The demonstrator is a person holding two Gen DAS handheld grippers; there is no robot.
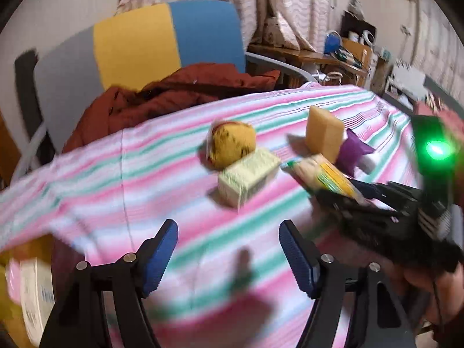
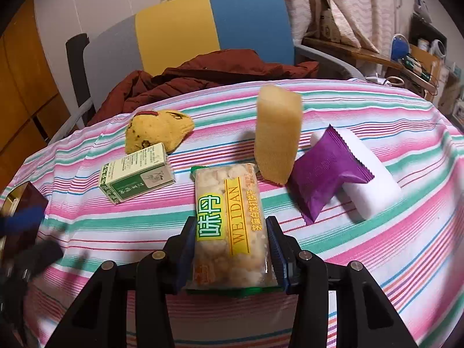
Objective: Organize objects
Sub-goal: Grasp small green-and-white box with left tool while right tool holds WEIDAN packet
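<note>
My right gripper [image 2: 230,242] is shut on a clear cracker packet with a yellow label [image 2: 229,220], held over the striped cloth; the packet also shows in the left wrist view [image 1: 324,177]. My left gripper [image 1: 229,249] is open and empty above the cloth, to the left of the right one. Beyond lie a green-and-cream box [image 2: 136,174], a yellow plush toy [image 2: 156,130], an upright tan sponge block [image 2: 277,136], a purple packet [image 2: 324,174] and a white block [image 2: 368,179].
The table wears a pink, green and white striped cloth [image 2: 377,246]. A dark box [image 2: 23,203] sits at its left edge. Behind stands a grey, yellow and blue chair [image 2: 203,29] with a rust-red jacket [image 2: 203,75]. A cluttered desk [image 2: 377,55] is far right.
</note>
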